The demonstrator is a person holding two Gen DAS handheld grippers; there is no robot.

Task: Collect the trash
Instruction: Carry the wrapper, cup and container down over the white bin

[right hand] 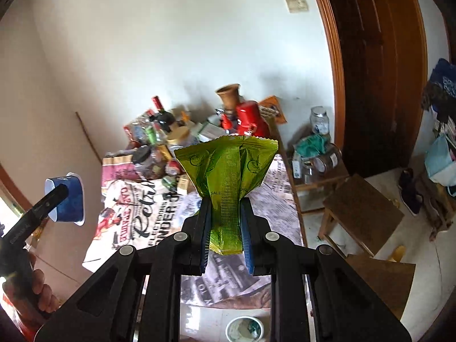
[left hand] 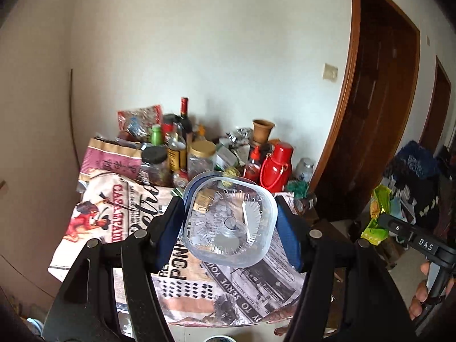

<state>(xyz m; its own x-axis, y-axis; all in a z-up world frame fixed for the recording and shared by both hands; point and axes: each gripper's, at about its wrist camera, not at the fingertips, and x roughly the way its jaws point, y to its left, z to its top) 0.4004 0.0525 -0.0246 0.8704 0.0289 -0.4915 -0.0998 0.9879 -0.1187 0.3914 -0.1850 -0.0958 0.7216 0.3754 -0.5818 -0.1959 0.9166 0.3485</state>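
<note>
A clear plastic cup (left hand: 230, 222) with a blue label is held sideways, its bottom facing the left wrist camera. My left gripper (left hand: 228, 208) is shut on it, one blue pad on each side. In the right wrist view the same cup (right hand: 69, 202) shows blue with a white rim, at the tip of the left gripper (right hand: 57, 196). A crumpled green snack wrapper (right hand: 228, 165) stands up from my right gripper (right hand: 225, 202), which is shut on its lower part. The left wrist view shows that wrapper (left hand: 376, 228) at far right. Both grippers hang above the table.
The table has a newspaper-print cloth (left hand: 199, 285). Bottles, jars, a red flask (left hand: 278, 168) and a clay pot (right hand: 229, 94) crowd its back. A wooden stool (right hand: 362, 211) stands right of it, near a brown door (left hand: 384, 99). A white round container (right hand: 245, 329) sits on the floor below.
</note>
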